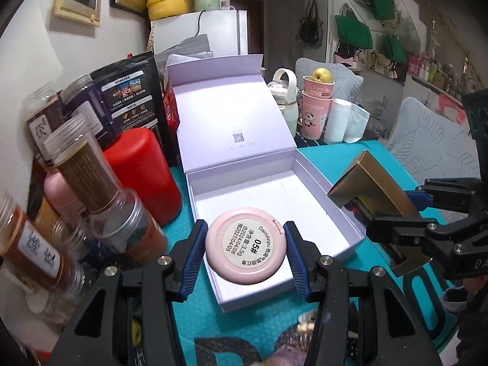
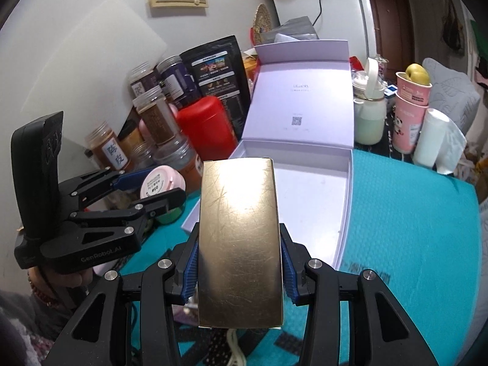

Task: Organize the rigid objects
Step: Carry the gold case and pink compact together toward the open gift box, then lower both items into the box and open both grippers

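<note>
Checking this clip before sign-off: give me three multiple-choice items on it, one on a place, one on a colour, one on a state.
1. Where is the white box relative to the red canister, seen from the left wrist?
A. Right of it
B. Left of it
C. On top of it

2. What colour is the round case in the left gripper?
A. Green
B. Pink
C. Black

3. What state is the white box in?
A. Lid shut
B. Lid open, tray empty
C. Lid open, tray full

Answers: 1 A, the canister stands beside its left wall. 2 B, its rim is pink. 3 B, the lid stands up and the tray is bare.
</note>
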Demonstrator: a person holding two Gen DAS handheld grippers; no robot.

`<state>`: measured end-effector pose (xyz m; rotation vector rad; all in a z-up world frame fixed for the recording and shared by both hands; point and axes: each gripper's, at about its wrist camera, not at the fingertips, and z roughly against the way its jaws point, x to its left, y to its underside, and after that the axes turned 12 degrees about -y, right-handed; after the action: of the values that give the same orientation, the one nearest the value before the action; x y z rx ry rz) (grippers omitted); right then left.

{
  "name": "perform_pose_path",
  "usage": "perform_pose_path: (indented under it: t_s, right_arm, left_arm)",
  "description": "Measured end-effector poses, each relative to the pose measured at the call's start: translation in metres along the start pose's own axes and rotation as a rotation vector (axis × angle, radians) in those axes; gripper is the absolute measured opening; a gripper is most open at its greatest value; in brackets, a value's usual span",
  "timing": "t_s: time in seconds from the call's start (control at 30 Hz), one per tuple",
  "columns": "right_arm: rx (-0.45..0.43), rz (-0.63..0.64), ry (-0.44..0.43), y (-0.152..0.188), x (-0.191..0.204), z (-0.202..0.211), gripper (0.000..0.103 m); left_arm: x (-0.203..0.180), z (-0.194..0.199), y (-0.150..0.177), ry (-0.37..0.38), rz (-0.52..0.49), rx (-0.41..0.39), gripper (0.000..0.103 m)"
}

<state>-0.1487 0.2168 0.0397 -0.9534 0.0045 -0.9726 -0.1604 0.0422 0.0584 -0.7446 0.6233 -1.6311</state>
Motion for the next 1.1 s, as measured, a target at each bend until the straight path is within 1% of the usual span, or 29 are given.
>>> perform_pose_path:
  t_s: [0.17,0.5,0.6,0.73,0.83,1.03,1.1]
  right_arm:
    - [0.008,-0.002,-0.009,-0.017,-0.011,-0.01,0.044]
    - [0.028,-0.019,-0.016,-0.052,-0.038,-0.029,0.044]
    - [0.033,-0.019,-0.004,-0.062,-0.046,-0.034,0.044]
    - [0.054,-0.018,0.003,-0.073,-0.056,-0.043,0.044]
    - [0.075,-0.025,0.015,-0.078,-0.065,-0.052,0.044]
    - [0.116,-0.022,0.069,-0.085,-0.08,-0.073,0.044]
    - [0.129,-0.025,0.092,-0.085,-0.086,-0.081,0.044]
  left_arm:
    - [0.007,-0.019,-0.018,-0.026,-0.004,0.009,0.05]
    - [0.011,-0.047,-0.05,-0.018,-0.016,0.013,0.05]
    - [0.009,-0.057,-0.057,-0.02,-0.021,0.02,0.05]
    - [0.005,-0.073,-0.064,-0.003,-0.018,0.043,0.05]
    - [0.001,-0.087,-0.068,-0.02,-0.025,0.065,0.05]
    - [-0.012,-0.115,-0.071,-0.047,-0.082,0.116,0.05]
    - [-0.016,-0.127,-0.07,-0.041,-0.096,0.155,0.05]
